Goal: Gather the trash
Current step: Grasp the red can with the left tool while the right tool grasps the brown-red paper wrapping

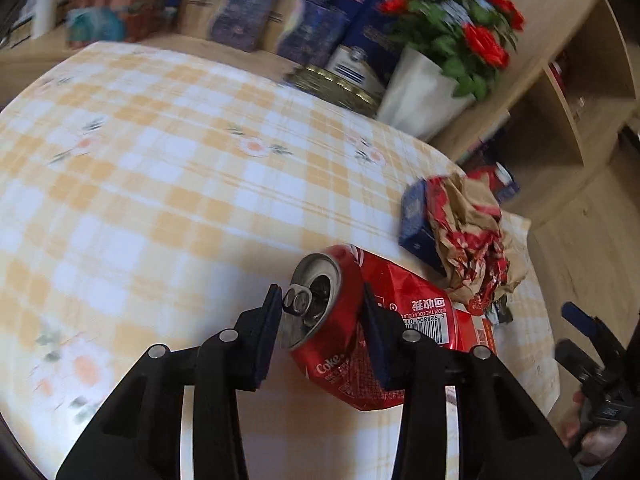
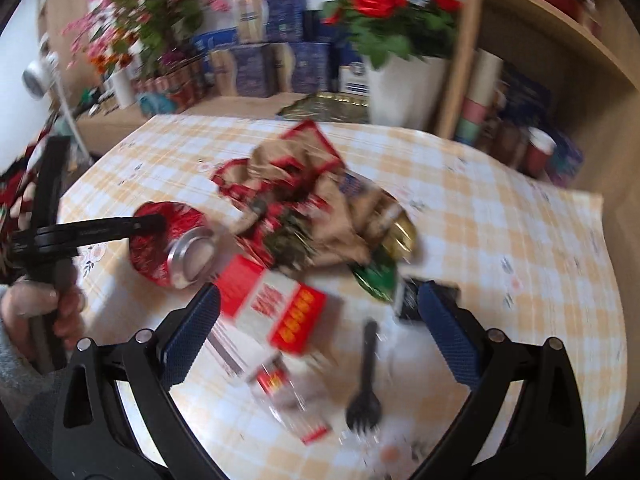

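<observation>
A dented red cola can [image 1: 360, 320] lies on its side on the yellow checked tablecloth [image 1: 160, 168]. My left gripper [image 1: 320, 312] is shut on it, one pad at its open top and the other against its side. The right wrist view shows the same can [image 2: 168, 248] under a left finger [image 2: 120, 226]. My right gripper [image 2: 318, 292] stands open above a red and white carton [image 2: 276, 304]. Beyond the carton lies crumpled brown and red paper [image 2: 296, 184]. A black plastic fork [image 2: 366, 380] and a clear wrapper [image 2: 288, 392] lie near the front.
A blue box [image 1: 416, 220] leans against the crumpled paper [image 1: 468, 240]. A green and gold wrapper [image 2: 384, 264] lies right of the pile. A white pot of red flowers [image 1: 420, 92], a gold tin [image 1: 336, 84] and blue boxes [image 1: 240, 20] line the back. Wooden shelves [image 1: 580, 80] stand at the right.
</observation>
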`<action>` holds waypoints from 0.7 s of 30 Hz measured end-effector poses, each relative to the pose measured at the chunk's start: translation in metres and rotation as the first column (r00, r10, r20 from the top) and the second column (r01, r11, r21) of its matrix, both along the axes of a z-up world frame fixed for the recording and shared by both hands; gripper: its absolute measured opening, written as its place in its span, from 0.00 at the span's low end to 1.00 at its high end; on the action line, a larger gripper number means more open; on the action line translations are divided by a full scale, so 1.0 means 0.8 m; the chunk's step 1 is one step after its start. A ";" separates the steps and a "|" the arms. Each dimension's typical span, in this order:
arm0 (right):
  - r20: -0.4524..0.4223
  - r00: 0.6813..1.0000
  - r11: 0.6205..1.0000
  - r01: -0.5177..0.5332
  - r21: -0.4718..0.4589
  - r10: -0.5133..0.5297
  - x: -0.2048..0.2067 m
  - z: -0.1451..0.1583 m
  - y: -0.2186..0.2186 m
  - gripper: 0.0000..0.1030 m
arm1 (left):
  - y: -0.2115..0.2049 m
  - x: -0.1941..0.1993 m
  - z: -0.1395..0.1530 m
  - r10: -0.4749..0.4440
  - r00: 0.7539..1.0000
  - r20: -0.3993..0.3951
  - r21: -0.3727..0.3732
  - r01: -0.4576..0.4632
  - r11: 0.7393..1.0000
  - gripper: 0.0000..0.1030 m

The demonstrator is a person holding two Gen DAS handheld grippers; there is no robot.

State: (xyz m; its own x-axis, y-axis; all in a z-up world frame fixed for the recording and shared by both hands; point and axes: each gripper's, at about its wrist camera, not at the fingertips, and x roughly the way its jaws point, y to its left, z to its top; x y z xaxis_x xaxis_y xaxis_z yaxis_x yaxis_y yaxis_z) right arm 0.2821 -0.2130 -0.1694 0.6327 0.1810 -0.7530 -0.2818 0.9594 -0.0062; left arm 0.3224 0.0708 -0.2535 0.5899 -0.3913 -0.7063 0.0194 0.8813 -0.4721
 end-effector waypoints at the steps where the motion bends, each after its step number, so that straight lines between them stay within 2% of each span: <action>1: -0.005 1.000 1.000 -0.016 -0.005 0.016 0.008 0.001 0.009 0.94 | 0.010 -0.006 0.004 0.023 1.000 0.000 -0.022 -0.023 1.000 0.37; 4: -0.004 0.999 0.998 -0.051 -0.037 0.051 0.031 0.005 0.044 0.94 | 0.041 -0.029 0.017 0.096 0.995 0.008 -0.055 -0.095 0.994 0.37; 9: -0.014 0.999 0.985 -0.038 -0.166 0.036 0.075 -0.003 0.097 0.94 | 0.074 -0.065 0.034 0.166 0.985 0.038 -0.055 -0.163 0.985 0.37; 11: -0.022 0.998 0.960 -0.055 -0.275 0.051 0.087 -0.015 0.121 0.94 | 0.081 -0.077 0.040 0.174 0.983 0.051 -0.042 -0.172 0.984 0.37; 13: -0.016 0.998 0.904 -0.056 -0.423 0.054 0.096 -0.032 0.142 0.94 | 0.087 -0.087 0.047 0.174 0.982 0.072 -0.037 -0.172 0.984 0.37; 14: -0.020 0.999 0.889 -0.046 -0.456 0.041 0.100 -0.039 0.145 0.94 | 0.089 -0.090 0.050 0.174 0.982 0.077 -0.039 -0.171 0.984 0.37; 18: -0.023 0.994 0.866 0.084 -0.493 -0.109 0.131 -0.058 0.135 0.94 | 0.092 -0.100 0.057 0.164 0.982 0.096 -0.051 -0.160 0.986 0.37; 21: -0.044 0.987 0.864 0.112 -0.491 -0.153 0.147 -0.068 0.130 0.94 | 0.091 -0.105 0.060 0.146 0.982 0.116 -0.077 -0.138 0.987 0.37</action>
State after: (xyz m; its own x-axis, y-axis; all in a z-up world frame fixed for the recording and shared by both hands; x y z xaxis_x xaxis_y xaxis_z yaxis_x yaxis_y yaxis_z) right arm 0.3993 -0.1088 -0.2242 0.5597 -0.3017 -0.7718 -0.1718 0.8689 -0.4643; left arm 0.2381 0.1436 -0.2055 0.7224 -0.3423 -0.6008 -0.0432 0.8448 -0.5333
